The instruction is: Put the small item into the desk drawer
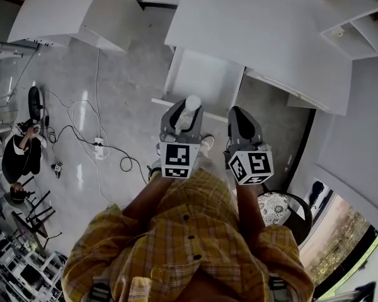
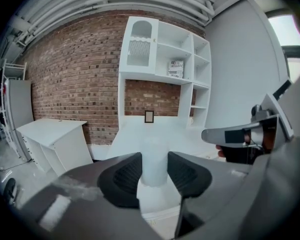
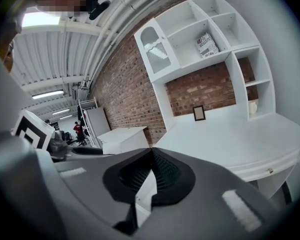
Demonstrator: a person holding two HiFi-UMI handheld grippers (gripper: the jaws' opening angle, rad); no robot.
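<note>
Frosted white cylinder [image 2: 154, 156] gripped between ribbed black pads [image 2: 124, 176] of left tool [image 2: 154, 173].

Seen from above, a person in a yellow plaid shirt [image 1: 189, 244] stands on a grey concrete floor [image 1: 113, 74], both grey grippers pointed toward a white desk [image 1: 264, 36] with a white drawer unit [image 1: 205, 80] beneath it. The left gripper [image 1: 184, 111] carries a small white cylindrical item [image 1: 193, 104] between its jaws, the right gripper [image 1: 238, 115] just beside it. Black cables [image 1: 82, 137] trail across the floor at left.
</note>
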